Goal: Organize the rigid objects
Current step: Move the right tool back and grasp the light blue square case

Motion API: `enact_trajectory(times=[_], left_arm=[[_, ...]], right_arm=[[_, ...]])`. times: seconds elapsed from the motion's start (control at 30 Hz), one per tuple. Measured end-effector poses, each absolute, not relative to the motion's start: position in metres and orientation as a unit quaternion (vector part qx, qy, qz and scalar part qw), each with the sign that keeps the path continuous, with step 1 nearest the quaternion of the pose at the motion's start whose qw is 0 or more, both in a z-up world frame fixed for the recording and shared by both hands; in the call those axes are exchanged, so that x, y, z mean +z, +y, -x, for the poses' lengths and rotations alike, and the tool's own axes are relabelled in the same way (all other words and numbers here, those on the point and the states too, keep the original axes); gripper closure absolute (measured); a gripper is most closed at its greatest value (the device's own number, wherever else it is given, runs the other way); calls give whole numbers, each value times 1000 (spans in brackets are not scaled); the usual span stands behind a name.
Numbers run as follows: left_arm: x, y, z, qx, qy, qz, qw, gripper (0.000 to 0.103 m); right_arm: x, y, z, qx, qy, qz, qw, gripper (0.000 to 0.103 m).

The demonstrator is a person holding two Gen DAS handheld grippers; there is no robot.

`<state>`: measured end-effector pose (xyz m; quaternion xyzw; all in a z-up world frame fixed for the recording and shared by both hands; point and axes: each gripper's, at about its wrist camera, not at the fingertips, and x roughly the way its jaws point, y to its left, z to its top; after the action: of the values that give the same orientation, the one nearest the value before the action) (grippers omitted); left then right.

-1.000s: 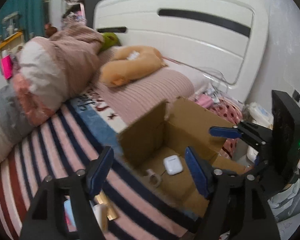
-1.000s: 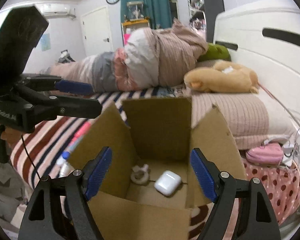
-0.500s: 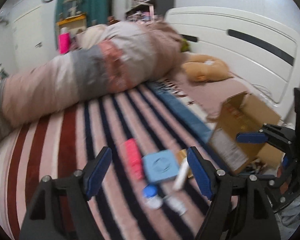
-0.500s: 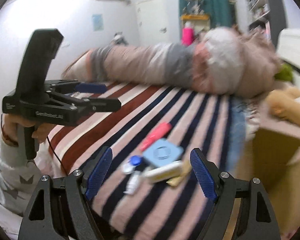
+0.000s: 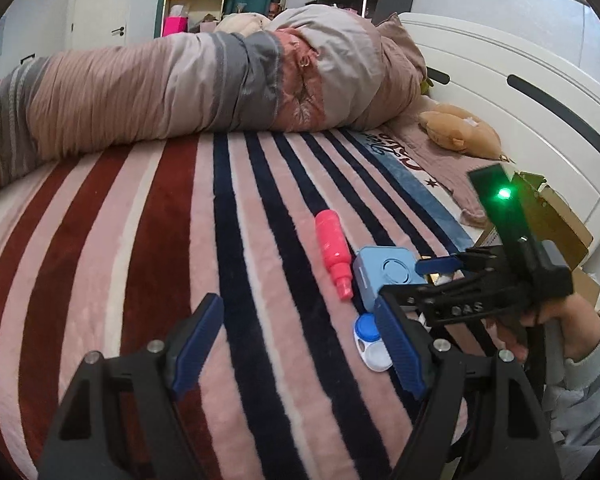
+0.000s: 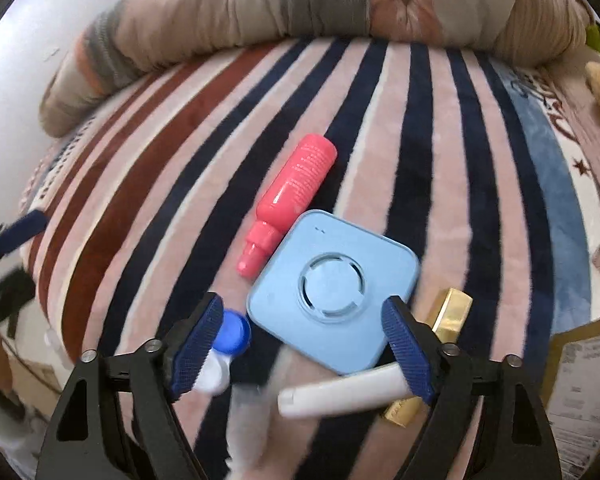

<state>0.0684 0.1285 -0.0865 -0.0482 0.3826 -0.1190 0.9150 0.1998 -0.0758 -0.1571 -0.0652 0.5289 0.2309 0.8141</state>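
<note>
Small items lie on a striped blanket. In the right wrist view: a pink spray bottle (image 6: 296, 196), a light blue square case (image 6: 332, 292), a blue and white contact lens case (image 6: 224, 344), a white tube (image 6: 340, 396) and a gold box (image 6: 448, 316). My right gripper (image 6: 304, 356) is open, low over the blue case and white tube. In the left wrist view the pink bottle (image 5: 334, 250), blue case (image 5: 386, 276) and lens case (image 5: 370, 342) lie ahead to the right. My left gripper (image 5: 300, 352) is open and empty above the blanket. The right gripper (image 5: 440, 266) hovers over the items there.
A rolled duvet (image 5: 188, 80) lies across the back of the bed. A tan plush toy (image 5: 460, 132) lies by the white headboard (image 5: 520, 80). The cardboard box (image 5: 556, 220) stands at the right bed edge, its flap also in the right wrist view (image 6: 580, 364).
Both grippers have swung away from the cardboard box to the items on the blanket. The right gripper has dropped close over the blue case and white tube. Both stay open.
</note>
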Motion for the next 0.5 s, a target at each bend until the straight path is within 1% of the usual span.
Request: enact_trajectory(times=[0.03, 0.1, 0.23, 0.4, 0.5], left_arm=[[-88, 131, -68, -120, 383, 53, 914, 28], [-92, 135, -70, -121, 385, 61, 913, 28], [-97, 141, -72, -114, 390, 69, 911, 28], [-100, 146, -69, -113, 390, 74, 911, 28], [-100, 148, -67, -115, 389, 78, 911, 28]], right_arm=[[-157, -73, -203, 225, 529, 67, 815, 14], [-159, -68, -209, 202, 526, 75, 822, 12], [-166, -63, -215, 143, 517, 103, 838, 12], [-165, -75, -215, 115, 523, 83, 840, 12], [-169, -81, -216, 104, 525, 83, 841, 7]])
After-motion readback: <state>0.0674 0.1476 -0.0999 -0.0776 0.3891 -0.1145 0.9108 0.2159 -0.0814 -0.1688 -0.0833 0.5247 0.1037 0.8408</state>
